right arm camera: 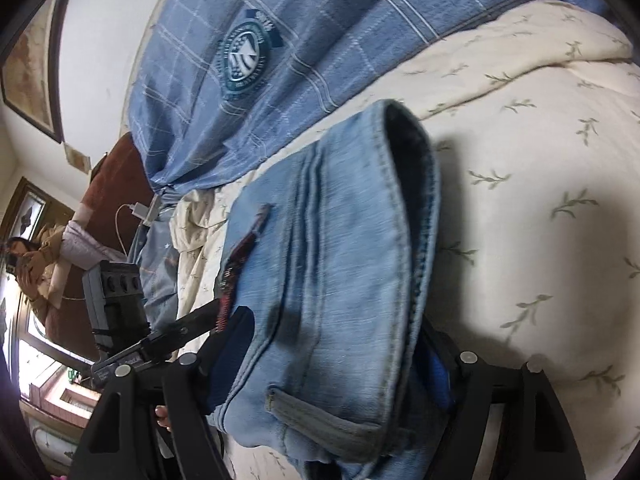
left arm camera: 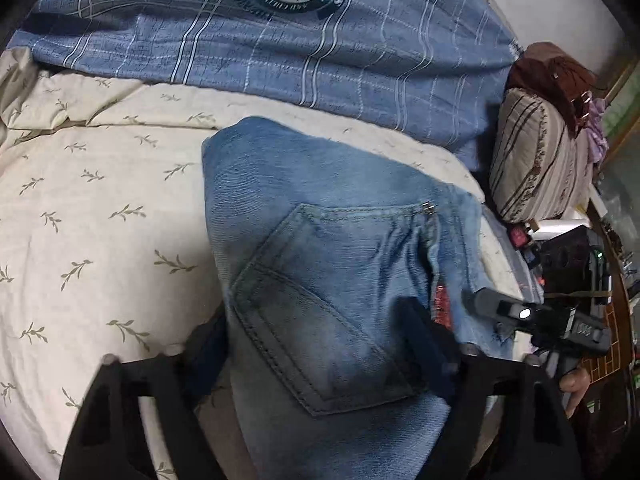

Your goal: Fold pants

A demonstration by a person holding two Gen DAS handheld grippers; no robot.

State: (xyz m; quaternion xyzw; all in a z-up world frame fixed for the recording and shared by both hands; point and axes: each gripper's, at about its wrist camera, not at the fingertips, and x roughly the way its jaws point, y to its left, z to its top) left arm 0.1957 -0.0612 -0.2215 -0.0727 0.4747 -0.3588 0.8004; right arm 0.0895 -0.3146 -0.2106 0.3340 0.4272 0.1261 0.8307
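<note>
Light blue jeans (left arm camera: 320,248) lie folded on the cream leaf-print bedsheet (left arm camera: 100,208), back pocket up. My left gripper (left arm camera: 320,344) is shut on the jeans near the pocket, with denim bunched between its fingers (left arm camera: 424,344). The right gripper shows at the right of this view (left arm camera: 520,316), at the jeans' waist edge. In the right wrist view the jeans (right arm camera: 340,260) fill the middle, the waistband and a belt loop (right arm camera: 320,412) lying between the fingers of my right gripper (right arm camera: 332,364), which is shut on them.
A blue plaid quilt (left arm camera: 300,40) with a round crest lies across the far side of the bed. A striped pillow (left arm camera: 536,160) and dark clutter sit at the right. A person (right arm camera: 28,264) sits beyond the bed's left end in the right wrist view.
</note>
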